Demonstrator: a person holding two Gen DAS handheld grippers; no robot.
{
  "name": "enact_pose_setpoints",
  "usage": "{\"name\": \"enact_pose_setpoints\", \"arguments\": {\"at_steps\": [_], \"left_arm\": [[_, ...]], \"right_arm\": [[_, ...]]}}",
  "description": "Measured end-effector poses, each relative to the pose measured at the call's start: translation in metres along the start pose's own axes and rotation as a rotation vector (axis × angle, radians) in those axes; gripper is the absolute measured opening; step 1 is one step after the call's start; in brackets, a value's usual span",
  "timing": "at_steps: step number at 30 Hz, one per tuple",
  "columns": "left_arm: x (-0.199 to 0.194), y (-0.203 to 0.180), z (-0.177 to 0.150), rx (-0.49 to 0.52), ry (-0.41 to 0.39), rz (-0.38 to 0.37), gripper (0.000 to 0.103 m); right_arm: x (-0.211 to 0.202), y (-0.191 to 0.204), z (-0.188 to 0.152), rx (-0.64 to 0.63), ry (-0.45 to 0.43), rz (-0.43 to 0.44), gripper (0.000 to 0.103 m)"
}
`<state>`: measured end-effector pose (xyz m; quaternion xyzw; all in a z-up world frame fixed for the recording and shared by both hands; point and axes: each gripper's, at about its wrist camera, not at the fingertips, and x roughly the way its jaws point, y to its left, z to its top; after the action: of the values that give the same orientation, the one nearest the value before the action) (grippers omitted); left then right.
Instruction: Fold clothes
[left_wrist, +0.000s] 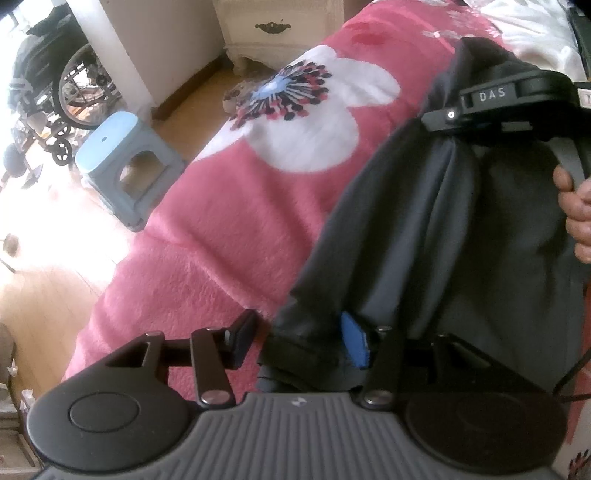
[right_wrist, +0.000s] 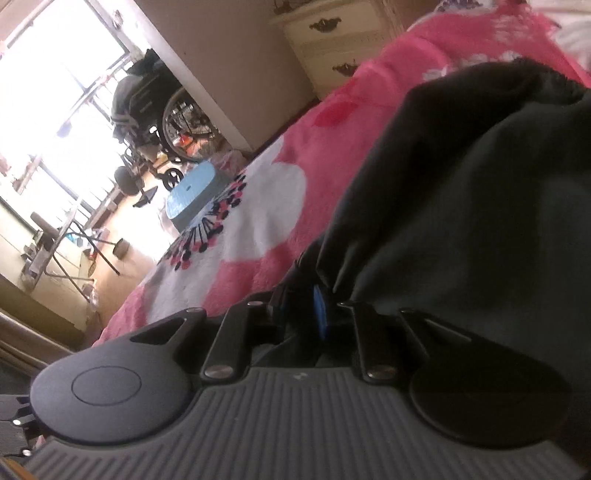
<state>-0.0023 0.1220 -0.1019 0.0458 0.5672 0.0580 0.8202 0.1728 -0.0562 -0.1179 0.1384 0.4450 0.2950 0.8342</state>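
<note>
Here both grippers are at the dark garment (left_wrist: 436, 229), which lies bunched on the pink flowered blanket (left_wrist: 207, 236) of the bed, so the step in hand looks like lifting or carrying an edge over for a fold. The left gripper (left_wrist: 295, 339) has its fingers (left_wrist: 354, 343) spread, with a hem of the cloth lying between them, the blue pad against the fabric and the other finger well apart on the blanket side. The right gripper (right_wrist: 299, 314) sits low by the same cloth; fabric drapes over its fingers (right_wrist: 320, 314), and I cannot tell whether they pinch it. In the left view its body appears higher up the garment, held by the person's hand (left_wrist: 576, 218). Next, I judge, the left fingers must close on the hem before both rise together.
</note>
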Motion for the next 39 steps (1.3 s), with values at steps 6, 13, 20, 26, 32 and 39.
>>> {"name": "enact_pose_setpoints", "arguments": {"at_steps": [6,13,20,26,32,39], "left_arm": [[0.0,-0.001,0.001,-0.007,0.01,0.011,0.054],[0.001,-0.002,0.004,-0.009,0.027,0.022,0.055],[0.001,-0.002,0.005,-0.002,0.032,0.026,0.056],[0.001,-0.002,0.005,0.002,0.034,0.029,0.057],[0.002,-0.003,0.005,0.005,0.036,0.032,0.058],[0.002,-0.003,0.006,0.005,0.038,0.032,0.058]], "right_arm": [[-0.02,0.008,0.006,0.014,-0.029,-0.013,0.017],[-0.05,0.032,-0.007,-0.068,-0.033,0.058,0.018],[-0.027,0.031,-0.029,-0.116,0.045,-0.037,0.016],[-0.033,0.034,-0.028,-0.113,0.051,-0.046,0.017],[-0.054,0.042,-0.025,-0.113,-0.003,0.016,0.019],[-0.067,0.063,-0.032,-0.179,0.014,0.113,0.019]]}}
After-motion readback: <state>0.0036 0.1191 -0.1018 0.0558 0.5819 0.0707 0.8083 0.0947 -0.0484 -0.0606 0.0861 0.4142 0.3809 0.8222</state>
